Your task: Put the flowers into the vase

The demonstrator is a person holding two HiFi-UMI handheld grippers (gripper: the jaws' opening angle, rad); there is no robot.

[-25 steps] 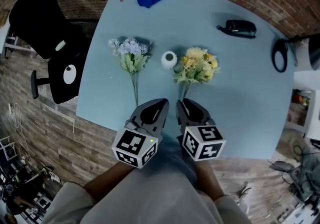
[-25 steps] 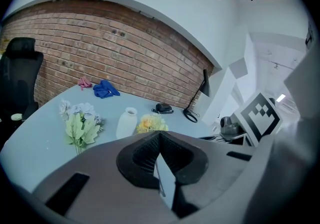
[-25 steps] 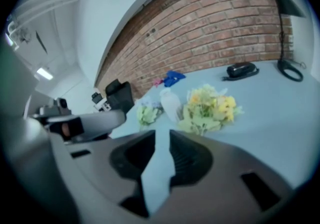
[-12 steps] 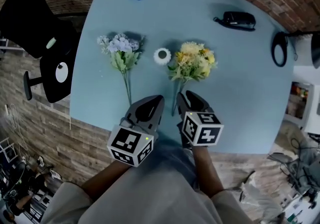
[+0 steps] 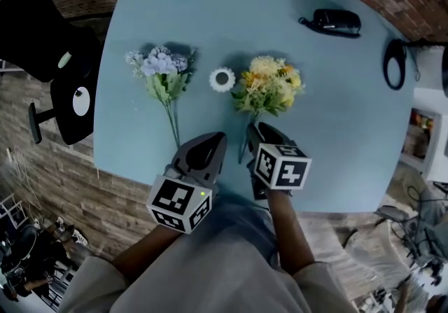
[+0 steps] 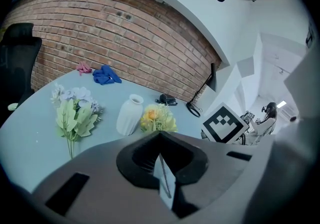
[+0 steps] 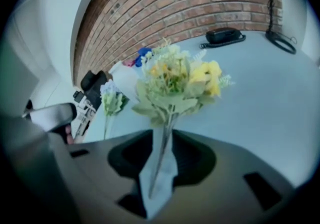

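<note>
We hold our right gripper [image 5: 256, 131] at lower centre over the stem of the yellow bouquet [image 5: 269, 87]. Its jaws have just been opening and stand wide, with the stem loose in the gap. Just left of it, our left gripper [image 5: 210, 141] is closed tight. The white vase [image 5: 222, 79] stands upright mid-frame between the yellow bouquet and the lilac bouquet [image 5: 159, 70], both lying on the blue table [image 5: 350, 108].

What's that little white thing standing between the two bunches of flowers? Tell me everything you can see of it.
A small white vase, ceramic by its matte look: rounded body, narrow neck, flared mouth, no flowers in it. It stands upright on the blue table between the lilac bunch and the yellow bunch, nearer the yellow one; whether its leaves touch it is unclear.
</note>
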